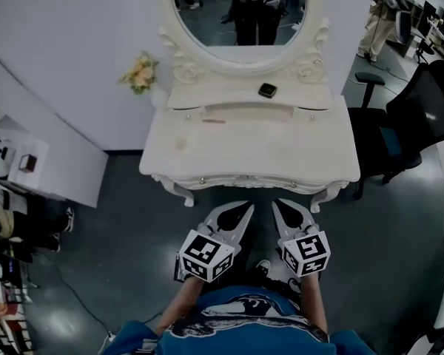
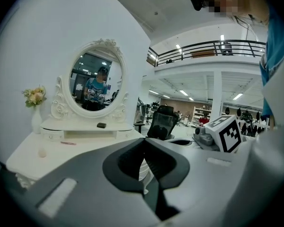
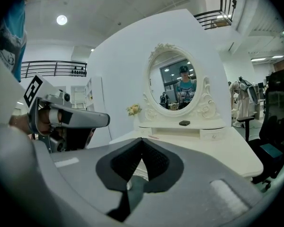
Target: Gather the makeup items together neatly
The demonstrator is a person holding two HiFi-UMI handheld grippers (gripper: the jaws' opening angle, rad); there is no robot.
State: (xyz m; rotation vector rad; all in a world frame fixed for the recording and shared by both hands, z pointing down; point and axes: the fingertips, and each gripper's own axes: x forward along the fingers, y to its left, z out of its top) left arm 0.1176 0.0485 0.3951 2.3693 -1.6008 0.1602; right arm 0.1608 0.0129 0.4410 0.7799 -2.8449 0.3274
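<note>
A small dark makeup case [image 1: 267, 90] sits on the little top shelf [image 1: 207, 95] of the white dressing table [image 1: 318, 154]. It is near the middle of the shelf, right under the round mirror [image 1: 240, 13]. A thin pink stick [image 1: 214, 121] lies flat by the back edge of the table top, a bit left of the middle. A pale round thing [image 1: 180, 144] lies alone nearer the left edge; I cannot tell what it is. These three things are well apart from each other. A bunch of pale flowers [image 1: 140, 72] stands at the back left corner.

Both grippers are out past the table's front edge, over the dark floor [image 1: 399, 257], and do not touch the table. The left gripper [image 1: 244, 208] has its two jaws pressed together with nothing between them. The right gripper [image 1: 280, 205] is squeezed closed too, and it is empty. They sit side by side, near each other, and point at the table. A black chair [image 1: 422, 117] stands just beside the table's right edge.
</note>
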